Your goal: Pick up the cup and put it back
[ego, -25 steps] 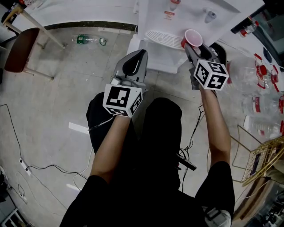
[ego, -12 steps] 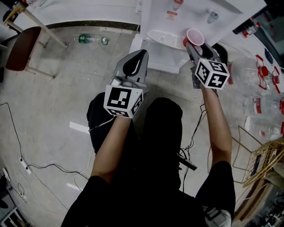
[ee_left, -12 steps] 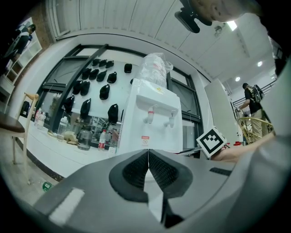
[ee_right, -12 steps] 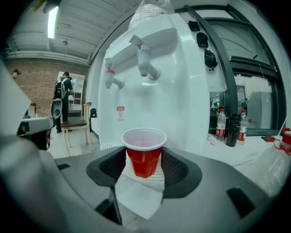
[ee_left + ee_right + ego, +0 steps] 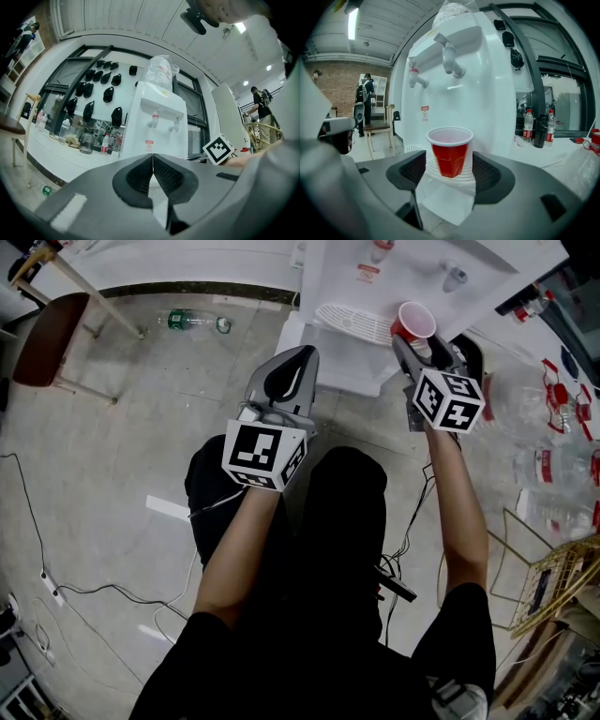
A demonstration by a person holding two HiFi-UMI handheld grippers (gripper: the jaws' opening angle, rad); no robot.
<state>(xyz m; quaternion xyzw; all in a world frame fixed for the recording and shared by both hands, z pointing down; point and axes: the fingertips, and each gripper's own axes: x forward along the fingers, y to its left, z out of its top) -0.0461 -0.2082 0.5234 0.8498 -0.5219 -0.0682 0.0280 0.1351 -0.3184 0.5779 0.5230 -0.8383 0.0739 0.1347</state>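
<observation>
Right gripper (image 5: 449, 171) jaws stand apart and have just been opening. The one red cup (image 5: 450, 152) stands upright between them, and a sliver of white shows on each side of its lower body, so the pads do not press it. The cup rests on the right end of the ribbed drip tray (image 5: 352, 322) of the white water dispenser (image 5: 487, 98), below its two taps, one red-tipped (image 5: 416, 77) and one grey (image 5: 450, 56). The dispenser's front wall rises close behind the cup, so that side is closed. To the cup's left the rest of the tray grid lies bare.

Left gripper (image 5: 152, 161) jaws are pressed together with nothing in them. It is held level over the floor (image 5: 141, 427), off the dispenser's front left corner and well apart from the cup.

In the head view the floor to the left is largely open, with one plastic bottle (image 5: 194, 322) lying on its side by the wall, one chair (image 5: 42, 343) at the left edge, and cables (image 5: 56, 592) along the lower left. The right side is crowded: clear water jugs (image 5: 553, 460) lie there, their number hard to count, and one gold wire rack (image 5: 553, 582) stands near the right edge.
</observation>
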